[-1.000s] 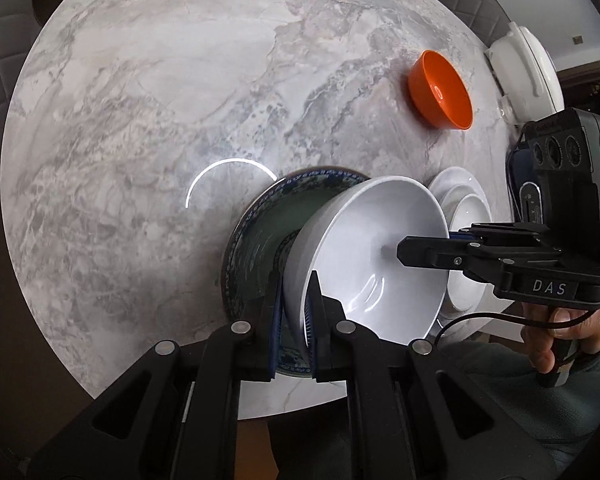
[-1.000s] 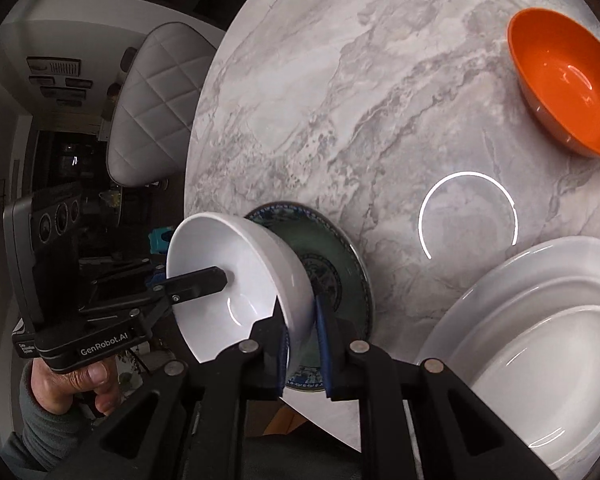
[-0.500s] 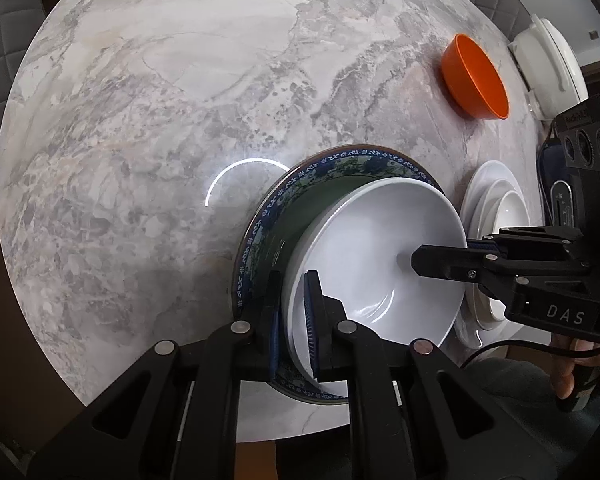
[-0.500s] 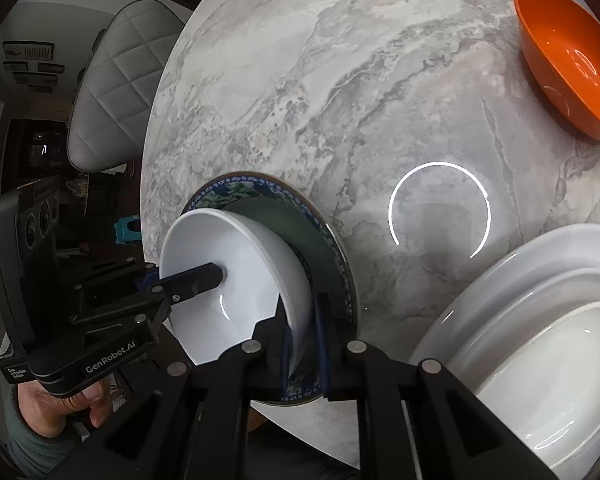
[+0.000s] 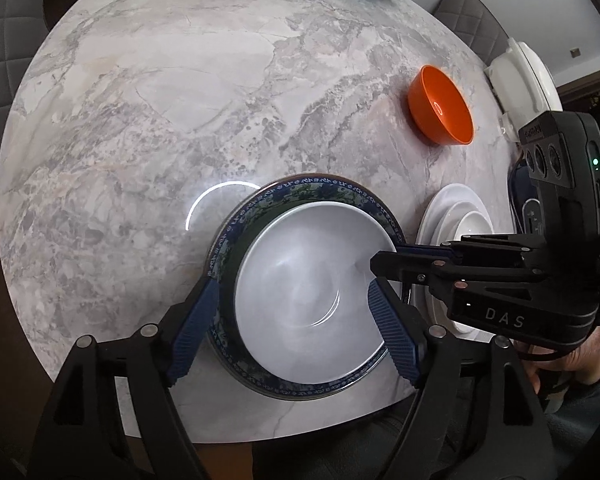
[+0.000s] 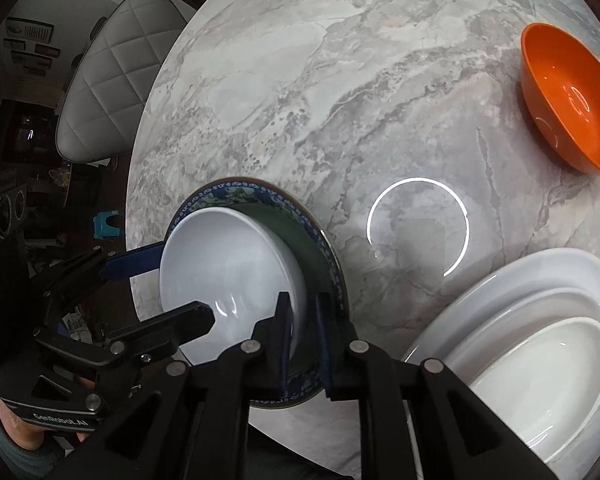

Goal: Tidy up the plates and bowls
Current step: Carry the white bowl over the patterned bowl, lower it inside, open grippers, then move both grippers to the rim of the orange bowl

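Bowl, white [image 5: 312, 280]: seated in blue-patterned plate [image 5: 260, 208] at counter [image 5: 140, 120] 6 o'clock edge. Glazed, rigid, slippery, chippable; take by rim. Left tool [image 5: 292, 320] spread wide, empty. Right tool [image 6: 302, 344] pinches bowl wall at 3 o'clock.

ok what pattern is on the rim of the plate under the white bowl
A blue floral band with white marks on the plate's rim, around a dark green centre; clearest in the left wrist view.

White bowl [image 5: 300, 284] probably inside patterned plate [image 5: 260, 208]
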